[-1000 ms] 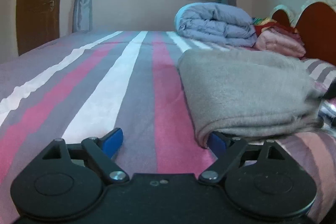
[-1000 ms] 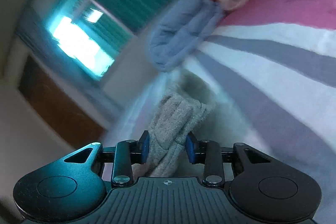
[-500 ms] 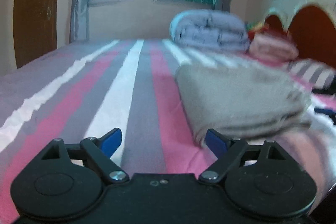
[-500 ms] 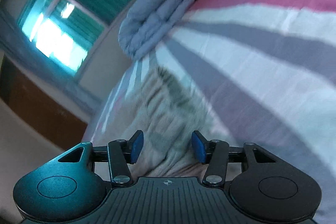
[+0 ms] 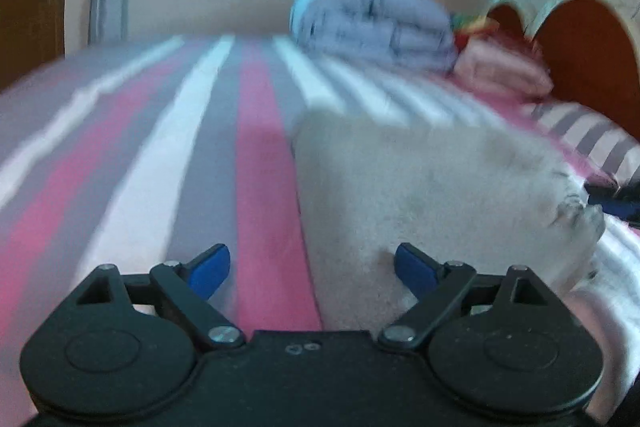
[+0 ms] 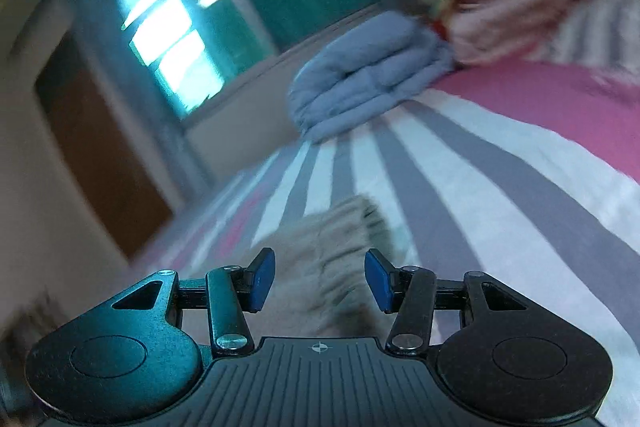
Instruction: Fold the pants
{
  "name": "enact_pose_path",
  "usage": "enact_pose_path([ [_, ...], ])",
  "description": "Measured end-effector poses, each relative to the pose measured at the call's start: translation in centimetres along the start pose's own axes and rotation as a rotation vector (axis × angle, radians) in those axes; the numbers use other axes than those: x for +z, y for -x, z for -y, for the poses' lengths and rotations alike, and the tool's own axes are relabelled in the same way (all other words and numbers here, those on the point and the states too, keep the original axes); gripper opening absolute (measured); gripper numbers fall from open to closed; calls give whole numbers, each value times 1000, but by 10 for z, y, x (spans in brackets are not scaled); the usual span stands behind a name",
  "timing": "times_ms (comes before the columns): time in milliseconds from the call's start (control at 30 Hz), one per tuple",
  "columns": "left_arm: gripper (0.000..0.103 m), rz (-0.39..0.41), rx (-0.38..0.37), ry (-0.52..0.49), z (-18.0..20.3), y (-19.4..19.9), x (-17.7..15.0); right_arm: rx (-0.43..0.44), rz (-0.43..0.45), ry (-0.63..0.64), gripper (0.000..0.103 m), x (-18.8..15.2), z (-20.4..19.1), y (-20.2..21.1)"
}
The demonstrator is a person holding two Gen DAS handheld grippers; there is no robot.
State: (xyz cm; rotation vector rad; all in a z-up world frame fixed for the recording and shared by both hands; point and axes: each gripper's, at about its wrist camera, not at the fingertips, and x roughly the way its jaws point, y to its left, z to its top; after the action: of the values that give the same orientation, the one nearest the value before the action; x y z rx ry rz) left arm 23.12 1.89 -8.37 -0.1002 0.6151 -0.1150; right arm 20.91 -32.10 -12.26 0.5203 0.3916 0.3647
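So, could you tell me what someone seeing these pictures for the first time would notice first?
Most likely the folded grey pants, lying on the bed's striped sheet just ahead of the open left gripper. Next, the rolled blue-grey duvet at the far end of the bed, beside the brown headboard. In the right wrist view, the open right gripper sits just short of the pants' edge, the teal-curtained window beyond.
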Motion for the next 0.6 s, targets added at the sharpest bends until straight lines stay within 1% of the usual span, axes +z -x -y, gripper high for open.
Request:
enact_pose_path([
  [33,90,4,-16,24,-4,-3,-4,-57,-76,56,50,-8,-3,-18],
  [67,90,9,-22,30,-6,-3,-6,-120,-180,92,51,-17,-2,-37],
  [100,90,9,-28,34,-8,-2,-6,-130,-214,98,51,-24,1,-44],
  [167,88,18,-30,27,-10,4,-1,-98,-179,98,51,-20,2,-38],
  [200,86,41,-20,8,-10,9,3,-92,-144,114,51,-18,0,-32],
  [267,85,87,-10,-12,-9,14,12,-92,-31,154,51,-13,-7,-16],
  [333,86,109,-11,-13,-11,9,26,-74,30,168,51,-6,-13,-14],
  [367,86,96,4,-27,-10,3,31,-60,52,178,51,-2,-17,-17],
  [400,86,63,25,-46,-8,-8,34,-27,64,195,51,-1,-22,-22],
  [433,88,11,45,-62,-8,-22,34,-6,46,213,42,-2,-26,-29],
  [467,88,-36,39,-65,-10,-34,35,-18,-3,228,12,-4,-28,-45],
  [500,88,-42,30,-53,-12,-37,36,-69,-106,207,8,-9,-22,-67],
  [533,85,-25,27,-54,-11,-35,40,-106,-216,172,8,-13,-13,-89],
  [567,83,2,28,-73,-9,-32,45,-108,-232,158,8,-11,-10,-97],
  [600,82,32,32,-89,-8,-30,51,-93,-197,146,8,-4,-12,-95],
])
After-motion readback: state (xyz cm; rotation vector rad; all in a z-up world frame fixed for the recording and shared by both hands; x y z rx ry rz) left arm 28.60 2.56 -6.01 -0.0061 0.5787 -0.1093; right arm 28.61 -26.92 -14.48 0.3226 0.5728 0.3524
